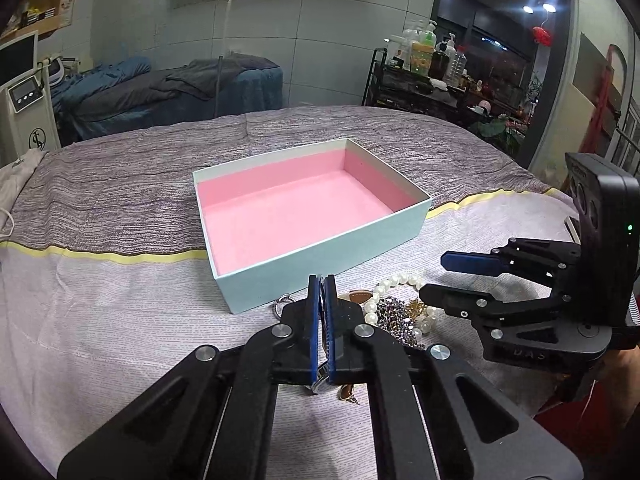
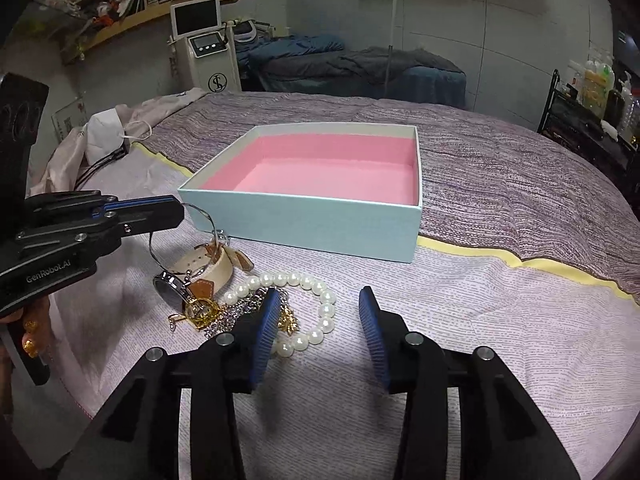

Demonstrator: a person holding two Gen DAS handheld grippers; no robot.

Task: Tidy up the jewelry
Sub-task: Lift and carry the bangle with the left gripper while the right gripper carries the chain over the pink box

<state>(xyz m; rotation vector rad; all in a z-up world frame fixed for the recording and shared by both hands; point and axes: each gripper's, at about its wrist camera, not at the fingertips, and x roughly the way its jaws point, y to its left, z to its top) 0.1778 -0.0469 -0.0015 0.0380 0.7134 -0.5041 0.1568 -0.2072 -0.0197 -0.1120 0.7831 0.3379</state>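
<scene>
Pinching a thin silver bangle (image 2: 182,236) just beside the pink-lined box (image 2: 320,220), your left tool (image 2: 178,210) is closed, your right tool (image 2: 318,312) gapes over the pearl bracelet (image 2: 316,312) nearby.

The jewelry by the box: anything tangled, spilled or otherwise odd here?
Yes. The jewelry lies in one heap beside the box, none inside it: the pearl strand overlaps the chains and the watch strap. The left claw is shut on a thin wire hoop that hangs down into the heap, so lifting may drag other pieces.
</scene>
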